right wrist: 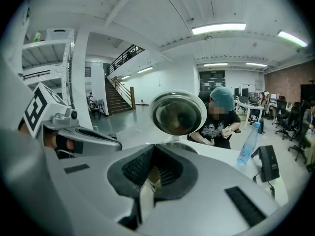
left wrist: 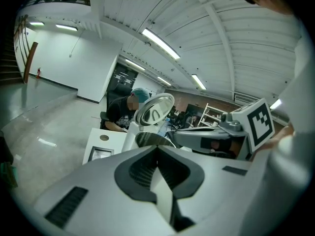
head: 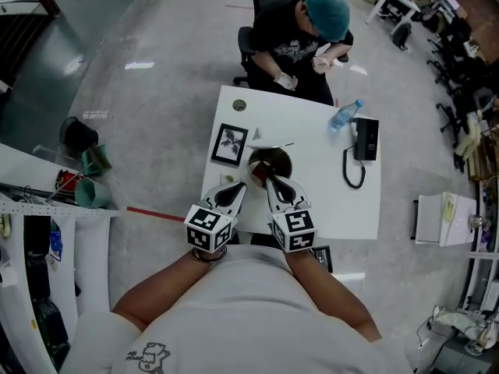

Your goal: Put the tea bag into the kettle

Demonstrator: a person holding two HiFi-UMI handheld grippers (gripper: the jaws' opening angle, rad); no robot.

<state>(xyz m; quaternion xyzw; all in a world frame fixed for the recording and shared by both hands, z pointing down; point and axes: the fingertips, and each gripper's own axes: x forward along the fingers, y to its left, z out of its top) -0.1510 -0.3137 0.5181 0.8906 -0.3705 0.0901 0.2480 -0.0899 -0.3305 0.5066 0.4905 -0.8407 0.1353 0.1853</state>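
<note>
The kettle (head: 270, 163) stands in the middle of the white table (head: 327, 201) with its round lid (right wrist: 178, 113) flipped up and its mouth open. My right gripper (head: 269, 180) is at the kettle's near rim, shut on a small tan piece, the tea bag (right wrist: 153, 177), deep between its pads. My left gripper (head: 237, 188) hovers just left of the kettle, jaws closed together with nothing visible between them. In the left gripper view the kettle's open mouth (left wrist: 152, 139) lies straight ahead, and the right gripper's body crosses on the right.
A framed picture (head: 229, 144) lies left of the kettle. A water bottle (head: 345, 115) and a black desk phone (head: 365, 139) with a cord sit at the table's far right. A person (head: 308, 37) sits at the far edge.
</note>
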